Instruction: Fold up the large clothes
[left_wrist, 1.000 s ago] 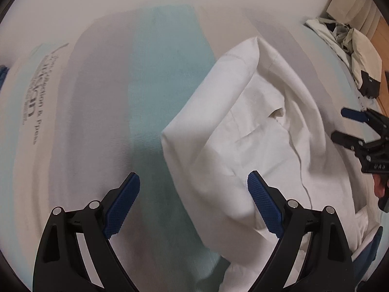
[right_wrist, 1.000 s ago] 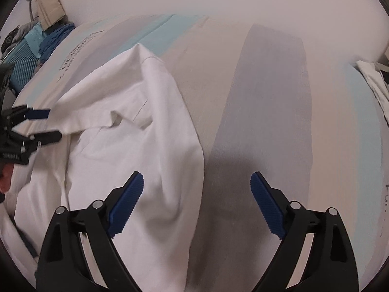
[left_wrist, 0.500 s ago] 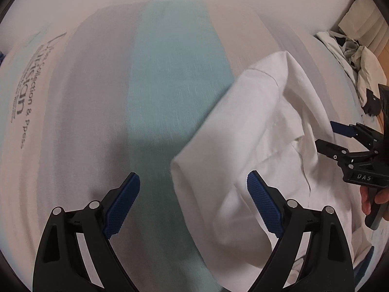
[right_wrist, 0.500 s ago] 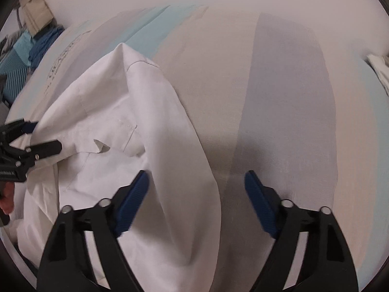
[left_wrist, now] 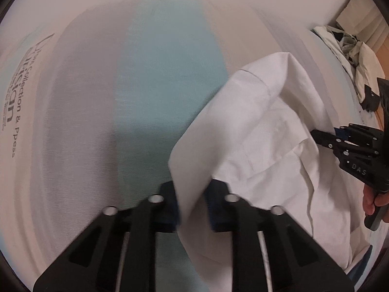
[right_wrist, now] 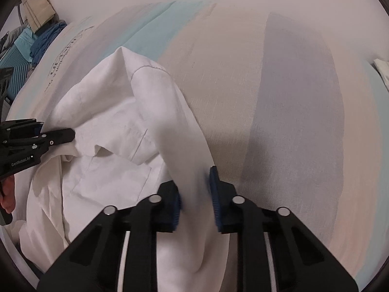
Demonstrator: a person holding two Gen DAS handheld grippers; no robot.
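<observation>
A: Striped sheet (left_wrist: 102, 112) spread flat; white shirt (left_wrist: 274, 131) rumpled on it, long axis running away from both cameras, collar end far.

B: Grips?

A: Left hand-held gripper (left_wrist: 192, 204) has just closed, pinching the shirt's left edge. Right hand-held gripper (right_wrist: 195, 197) likewise, pinching the right edge fold. Shirt lies between them, each hand on its own near side.

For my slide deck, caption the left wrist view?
Left gripper shut on a white shirt edge over a striped cover; right gripper grips opposite.
</observation>
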